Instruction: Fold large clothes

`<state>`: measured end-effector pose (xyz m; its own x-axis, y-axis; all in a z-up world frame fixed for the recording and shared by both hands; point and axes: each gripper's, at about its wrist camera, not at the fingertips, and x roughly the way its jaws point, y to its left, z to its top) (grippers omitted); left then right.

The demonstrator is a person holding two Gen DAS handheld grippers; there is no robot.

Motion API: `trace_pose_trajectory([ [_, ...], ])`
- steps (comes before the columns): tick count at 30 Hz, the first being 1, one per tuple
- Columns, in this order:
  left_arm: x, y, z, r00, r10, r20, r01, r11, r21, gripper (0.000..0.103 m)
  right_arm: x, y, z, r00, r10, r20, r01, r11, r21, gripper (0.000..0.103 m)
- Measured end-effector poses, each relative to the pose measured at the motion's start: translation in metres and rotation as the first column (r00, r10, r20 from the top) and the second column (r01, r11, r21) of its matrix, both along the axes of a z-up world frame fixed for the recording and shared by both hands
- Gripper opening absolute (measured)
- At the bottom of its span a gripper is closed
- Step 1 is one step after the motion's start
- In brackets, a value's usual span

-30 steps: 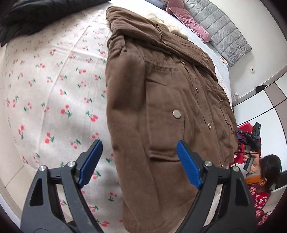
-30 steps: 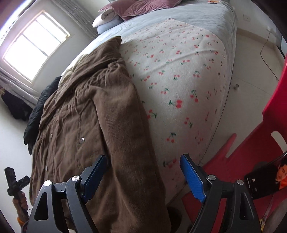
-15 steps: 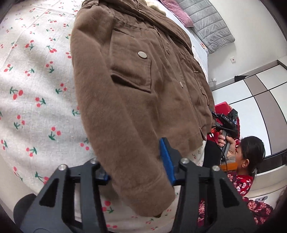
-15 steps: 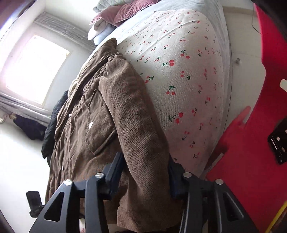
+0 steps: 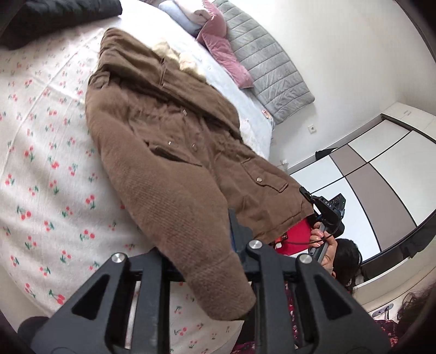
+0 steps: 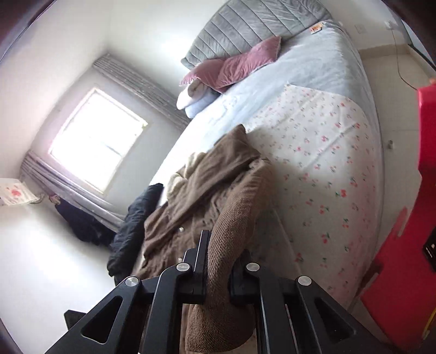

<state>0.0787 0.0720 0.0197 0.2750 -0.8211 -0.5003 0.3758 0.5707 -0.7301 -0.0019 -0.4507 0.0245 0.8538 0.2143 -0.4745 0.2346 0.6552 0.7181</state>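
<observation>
Both my left gripper and right gripper are clamped on the brown coat's hem, apparently; fold barely begun, bed beneath.

Brown coat, white sheet w/ red cherries, pink pillow, grey headboard.
</observation>
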Motion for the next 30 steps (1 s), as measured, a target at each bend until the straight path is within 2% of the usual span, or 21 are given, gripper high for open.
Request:
trace_pose_trajectory([
  [7, 0.051, -0.011, 0.065, 0.990, 0.034, 0.140, -0.029, 0.999, -0.031, 0.020, 0.055, 0.005, 0.064, 0.993, 0.049, 0.110, -0.046, 0.998, -0.036, 0.009],
  [12, 0.105, -0.013, 0.103, 0.966, 0.074, 0.247, -0.069, 0.997, -0.029, 0.020, 0.106, -0.011, 0.091, 0.988, 0.035, 0.154, -0.028, 0.999, -0.046, 0.009],
  [14, 0.134, -0.013, 0.114, 0.959, 0.105, 0.265, -0.103, 0.994, -0.023, 0.020, 0.130, -0.020, 0.097, 0.986, 0.020, 0.168, -0.013, 0.999, -0.046, 0.009],
  [15, 0.149, -0.013, 0.117, 0.961, 0.149, 0.233, -0.158, 0.987, 0.018, 0.020, 0.145, -0.025, 0.100, 0.985, 0.014, 0.173, -0.006, 0.999, -0.043, 0.009],
  [18, 0.204, -0.015, 0.123, 0.947, 0.196, 0.255, -0.217, 0.974, 0.059, 0.020, 0.197, -0.040, 0.103, 0.983, 0.002, 0.181, 0.007, 0.999, -0.046, 0.010],
  [22, 0.284, -0.023, 0.110, 0.925, 0.268, 0.270, -0.311, 0.941, 0.133, 0.021, 0.276, -0.054, 0.093, 0.986, -0.012, 0.168, 0.026, 0.997, -0.077, 0.010],
  [25, 0.341, -0.030, 0.086, 0.917, 0.314, 0.245, -0.357, 0.921, 0.157, 0.025, 0.334, -0.067, 0.069, 0.988, -0.048, 0.148, 0.062, 0.994, -0.093, 0.012],
  [28, 0.396, -0.038, 0.044, 0.923, 0.344, 0.172, -0.375, 0.907, 0.193, 0.034, 0.387, -0.087, 0.024, 0.993, -0.090, 0.071, 0.092, 0.995, -0.025, 0.026],
  [29, 0.409, -0.043, 0.029, 0.928, 0.351, 0.128, -0.372, 0.902, 0.219, 0.036, 0.400, -0.094, 0.007, 0.994, -0.106, 0.026, 0.106, 0.994, -0.002, 0.037],
  [30, 0.421, -0.046, 0.013, 0.928, 0.363, 0.077, -0.371, 0.893, 0.257, 0.043, 0.409, -0.098, -0.008, 0.992, -0.127, -0.018, 0.127, 0.992, 0.010, 0.047],
])
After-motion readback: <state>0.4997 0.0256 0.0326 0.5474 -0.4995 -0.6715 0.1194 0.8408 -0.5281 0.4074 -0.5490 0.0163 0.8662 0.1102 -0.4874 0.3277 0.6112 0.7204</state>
